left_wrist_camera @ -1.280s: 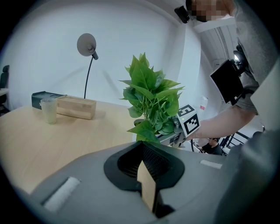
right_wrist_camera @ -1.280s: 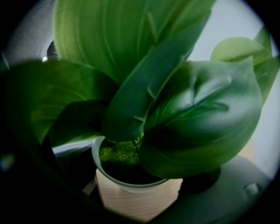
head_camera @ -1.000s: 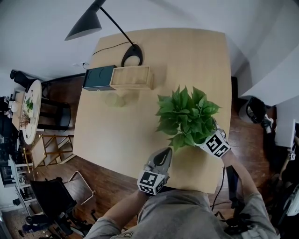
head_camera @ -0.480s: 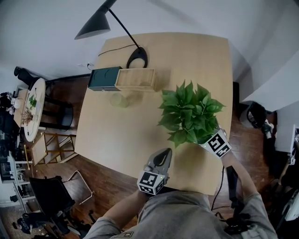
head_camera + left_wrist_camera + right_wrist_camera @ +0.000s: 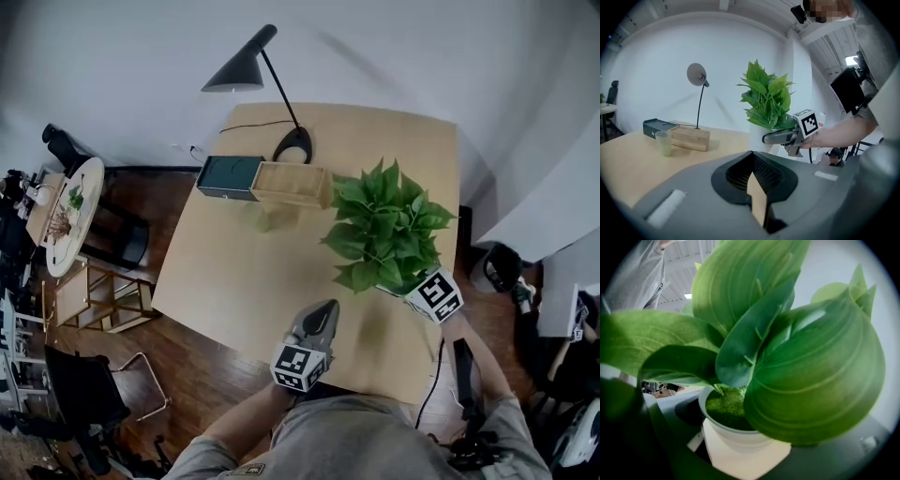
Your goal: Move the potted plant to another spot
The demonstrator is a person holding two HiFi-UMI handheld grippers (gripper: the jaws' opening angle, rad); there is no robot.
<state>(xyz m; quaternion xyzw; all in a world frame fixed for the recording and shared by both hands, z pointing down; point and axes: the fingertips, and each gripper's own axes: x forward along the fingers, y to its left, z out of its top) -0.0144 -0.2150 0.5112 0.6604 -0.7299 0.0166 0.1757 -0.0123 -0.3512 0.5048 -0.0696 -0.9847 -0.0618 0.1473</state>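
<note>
The pale wooden bench point(image 5: 244, 272) carries a lamp base point(image 5: 293, 146) at its far edge, a dark box point(image 5: 230, 177) touching a wooden box point(image 5: 292, 184) on its right, and a cup point(image 5: 266, 217) just nearer.

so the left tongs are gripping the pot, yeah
Not the left. The right tongs are gripping the pot: the right gripper view shows the white pot between them. In the left gripper view, the left tongs are shut on nothing.
</note>
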